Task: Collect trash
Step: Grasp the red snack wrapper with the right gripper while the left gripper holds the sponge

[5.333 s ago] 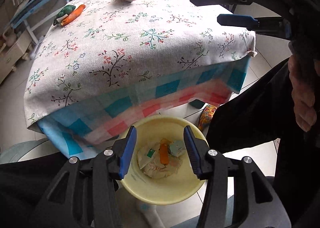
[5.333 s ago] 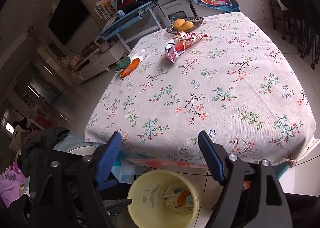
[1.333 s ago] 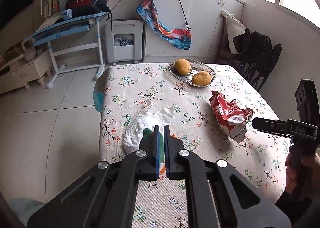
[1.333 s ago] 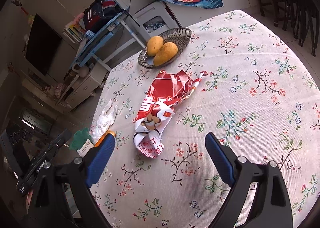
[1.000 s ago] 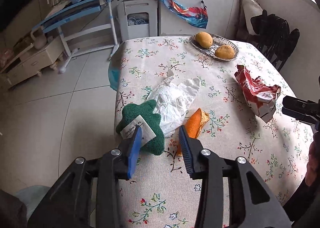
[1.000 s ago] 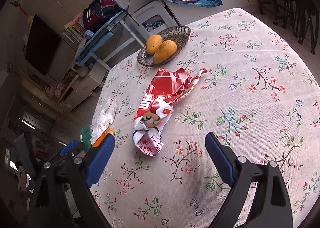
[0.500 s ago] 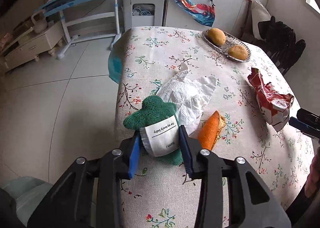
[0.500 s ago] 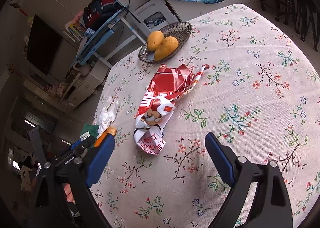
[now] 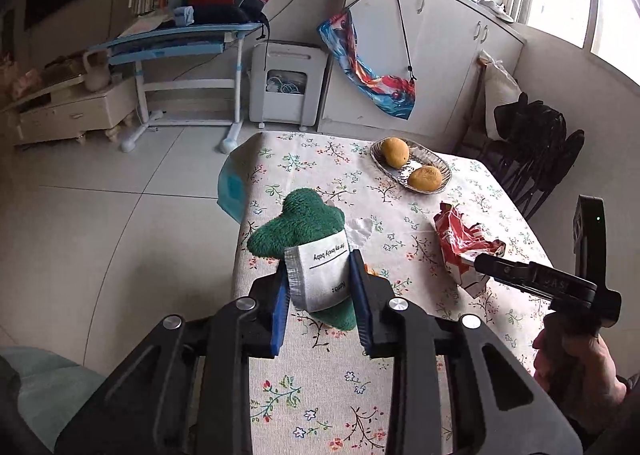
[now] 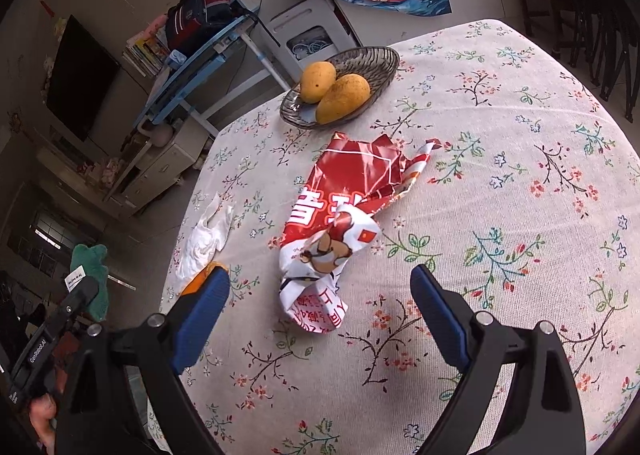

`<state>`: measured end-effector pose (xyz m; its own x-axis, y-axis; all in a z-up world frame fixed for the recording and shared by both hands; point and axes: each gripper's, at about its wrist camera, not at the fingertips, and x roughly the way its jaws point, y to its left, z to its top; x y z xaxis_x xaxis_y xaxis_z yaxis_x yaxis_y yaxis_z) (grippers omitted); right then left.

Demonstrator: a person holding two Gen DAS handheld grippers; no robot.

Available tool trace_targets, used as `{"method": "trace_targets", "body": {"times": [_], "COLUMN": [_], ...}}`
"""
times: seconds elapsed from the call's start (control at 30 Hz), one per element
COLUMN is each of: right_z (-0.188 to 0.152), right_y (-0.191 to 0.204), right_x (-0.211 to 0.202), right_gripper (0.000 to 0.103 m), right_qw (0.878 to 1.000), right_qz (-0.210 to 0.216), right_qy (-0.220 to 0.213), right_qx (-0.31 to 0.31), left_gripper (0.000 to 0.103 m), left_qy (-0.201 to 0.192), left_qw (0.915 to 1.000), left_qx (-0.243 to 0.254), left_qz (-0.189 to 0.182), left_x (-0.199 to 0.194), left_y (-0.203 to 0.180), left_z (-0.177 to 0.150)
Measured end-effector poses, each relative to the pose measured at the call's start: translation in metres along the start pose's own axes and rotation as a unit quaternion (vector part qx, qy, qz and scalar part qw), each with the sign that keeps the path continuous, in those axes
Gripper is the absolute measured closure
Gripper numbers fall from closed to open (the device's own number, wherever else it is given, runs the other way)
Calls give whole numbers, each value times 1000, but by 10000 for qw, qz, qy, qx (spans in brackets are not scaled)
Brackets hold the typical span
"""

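Beside the fruit dish (image 9: 412, 169), the left gripper (image 9: 320, 291) is closing on the green plush (image 9: 298, 221), lifting it for disposal. The right gripper (image 10: 320, 311) waits, jaws apart, over the red wrapper (image 10: 340, 215).

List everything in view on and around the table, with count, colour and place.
green plush toy with a white paper tag: 1, green and white, lifted above the table's left edge
crumpled white plastic bag: 1, white, left part of the table
orange wrapper: 1, orange, beside the white bag, partly hidden
crumpled red and white snack bag: 1, mid-table
mangoes: 2, yellow-orange, in the dish
woven metal dish: 1, grey, far end of the table
floral tablecloth: 1, beige, covering the table
left hand-held gripper: 1, black with blue pads, closing on the toy's tag
right hand-held gripper: 1, open, above the snack bag
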<state>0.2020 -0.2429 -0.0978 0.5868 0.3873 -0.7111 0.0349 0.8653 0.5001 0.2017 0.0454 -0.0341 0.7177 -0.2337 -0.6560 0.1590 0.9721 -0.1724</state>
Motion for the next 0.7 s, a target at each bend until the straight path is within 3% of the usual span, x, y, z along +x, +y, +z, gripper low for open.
{"method": "trace_targets", "body": {"times": [0.2,0.23,0.27,0.37,0.7], "right_z": [6,6,8,7,-7], "right_y": [0,-1,-2,-2,21], "right_x": [14,15,16,14,-31], "right_gripper": [19,33,56,78,81], "right_qw": [10000,10000,9999,9997,9955], "right_qz": [-20,33,111,229,818], "right_qy": [-85,-79,-3,35,-208], "right_qx": [30,36,56,8,-437], "left_gripper": [76,76,76,76,76], "left_qy": [10,17,25,41,-175], "left_qw": [10000,10000,10000,9999,9988], "left_qx": [-21,1,20,56,447], "left_qz": [-89,-81,-73,-87,79], "left_x": [-1,-1,-1,0,-12], "left_y": [2,2,2,1,-17], "left_z": [2,2,2,2,1]}}
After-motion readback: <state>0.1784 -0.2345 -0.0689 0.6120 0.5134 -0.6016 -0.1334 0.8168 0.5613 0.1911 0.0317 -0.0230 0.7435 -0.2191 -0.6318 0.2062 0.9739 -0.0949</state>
